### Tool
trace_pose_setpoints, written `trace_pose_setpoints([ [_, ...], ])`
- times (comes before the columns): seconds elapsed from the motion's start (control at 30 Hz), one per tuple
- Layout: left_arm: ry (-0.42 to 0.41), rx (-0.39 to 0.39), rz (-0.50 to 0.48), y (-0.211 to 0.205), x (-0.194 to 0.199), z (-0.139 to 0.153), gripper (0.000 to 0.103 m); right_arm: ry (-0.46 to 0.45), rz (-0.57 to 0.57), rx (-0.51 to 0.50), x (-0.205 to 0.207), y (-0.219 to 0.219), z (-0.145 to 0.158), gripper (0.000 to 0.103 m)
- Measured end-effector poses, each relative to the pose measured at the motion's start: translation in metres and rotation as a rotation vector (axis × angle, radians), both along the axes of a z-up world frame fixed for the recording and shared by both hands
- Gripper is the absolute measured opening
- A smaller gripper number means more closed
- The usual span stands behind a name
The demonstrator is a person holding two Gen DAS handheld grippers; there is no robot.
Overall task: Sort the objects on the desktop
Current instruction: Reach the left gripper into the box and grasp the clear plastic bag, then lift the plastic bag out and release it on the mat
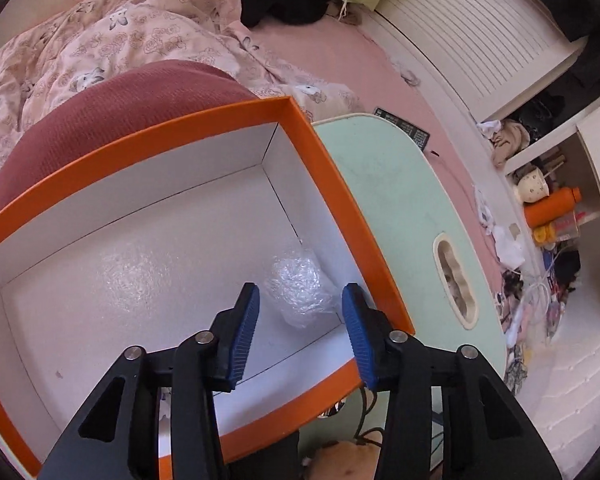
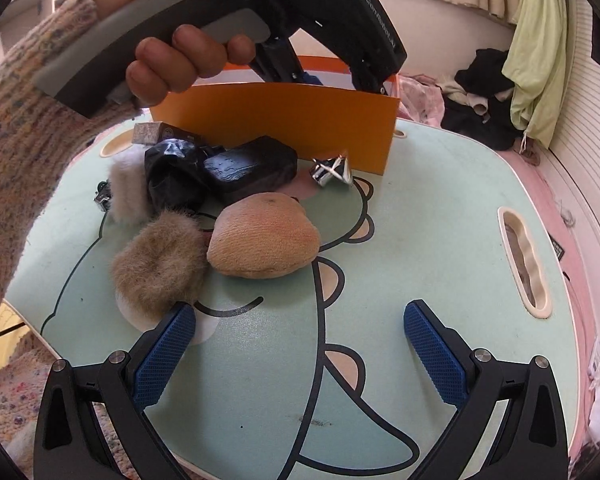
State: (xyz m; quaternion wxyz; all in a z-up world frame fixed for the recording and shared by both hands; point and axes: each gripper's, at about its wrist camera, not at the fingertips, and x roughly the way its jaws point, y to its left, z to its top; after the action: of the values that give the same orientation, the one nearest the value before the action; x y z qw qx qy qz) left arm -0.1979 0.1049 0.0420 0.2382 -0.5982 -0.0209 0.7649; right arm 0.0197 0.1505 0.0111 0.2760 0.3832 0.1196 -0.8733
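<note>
My left gripper [image 1: 300, 292] hangs above the orange box [image 1: 204, 128], which has a white inside. Its blue pads stand a little apart and press on nothing. A crumpled clear plastic wad [image 1: 300, 280] lies in the box's corner just beyond the tips. In the right wrist view a hand [image 2: 180, 64] holds that gripper over the orange box [image 2: 276, 128], and the box wall hides its fingertips. My right gripper [image 2: 300, 310] is wide open and empty, low over the mint table [image 2: 420, 240]. Ahead of it lie a tan plush pad [image 2: 264, 236] and a brown fur ball [image 2: 160, 264].
Near the box sit a black case [image 2: 252, 168], a black bag [image 2: 172, 176], a white fur piece [image 2: 126, 188], a silver foil item [image 2: 332, 172] and a small grey box [image 2: 148, 134]. A red cushion [image 1: 112, 120] is behind the box. Bedding and clothes surround the table.
</note>
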Motion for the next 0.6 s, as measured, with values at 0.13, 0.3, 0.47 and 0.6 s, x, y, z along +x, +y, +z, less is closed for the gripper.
trace_pose_setpoints([
  [0.13, 0.025, 0.007, 0.009, -0.01, -0.003, 0.002, 0.025, 0.0, -0.001, 0.001, -0.001, 0.0, 0.001, 0.103],
  [0.3, 0.08, 0.055, 0.084, -0.04, -0.003, 0.026, 0.024, 0.0, -0.001, 0.0, -0.001, 0.0, 0.001, 0.103],
  [0.47, 0.197, 0.141, 0.07, -0.061, 0.033, 0.08, 0.024, 0.0, -0.001, 0.0, -0.001, 0.0, 0.001, 0.103],
  [0.6, 0.239, 0.199, 0.004, -0.065, 0.079, 0.1, 0.024, 0.0, -0.001, 0.001, -0.001, 0.001, 0.001, 0.103],
])
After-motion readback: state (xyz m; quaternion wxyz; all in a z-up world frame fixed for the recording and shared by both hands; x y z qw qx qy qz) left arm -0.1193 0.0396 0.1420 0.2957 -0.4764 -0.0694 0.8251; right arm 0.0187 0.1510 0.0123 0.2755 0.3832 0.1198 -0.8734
